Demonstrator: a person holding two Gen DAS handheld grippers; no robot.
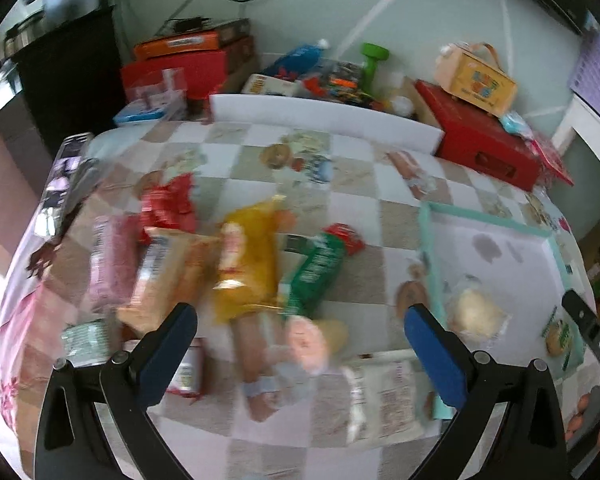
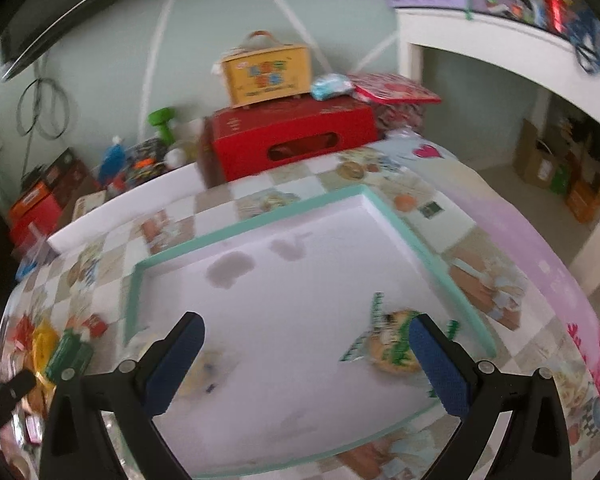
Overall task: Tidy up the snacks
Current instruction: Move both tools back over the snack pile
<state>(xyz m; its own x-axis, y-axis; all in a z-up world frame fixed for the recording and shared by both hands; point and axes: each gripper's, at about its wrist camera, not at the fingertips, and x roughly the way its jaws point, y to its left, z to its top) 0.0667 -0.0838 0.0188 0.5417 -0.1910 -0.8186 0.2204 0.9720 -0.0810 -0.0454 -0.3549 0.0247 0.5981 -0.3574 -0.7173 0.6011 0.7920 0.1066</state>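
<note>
Several snack packs lie on the checked tablecloth in the left wrist view: a yellow bag (image 1: pixel 246 264), a green packet (image 1: pixel 314 274), a red bag (image 1: pixel 168 204), a pink pack (image 1: pixel 110 260) and a tan cracker pack (image 1: pixel 160 280). My left gripper (image 1: pixel 300 326) hangs open above them, holding nothing. To the right lies a white tray with a teal rim (image 2: pixel 392 216). In it sit a clear-wrapped pastry (image 2: pixel 208 372) and a green-and-white wrapped biscuit (image 2: pixel 388 344). My right gripper (image 2: pixel 306 342) is open over the tray, empty.
A red box (image 2: pixel 292 140) with a yellow carry case (image 2: pixel 266 70) on top stands at the table's far edge. A white board (image 1: pixel 324 120) fences the back, with toys and boxes behind it. The floor drops away on the right (image 2: pixel 540 200).
</note>
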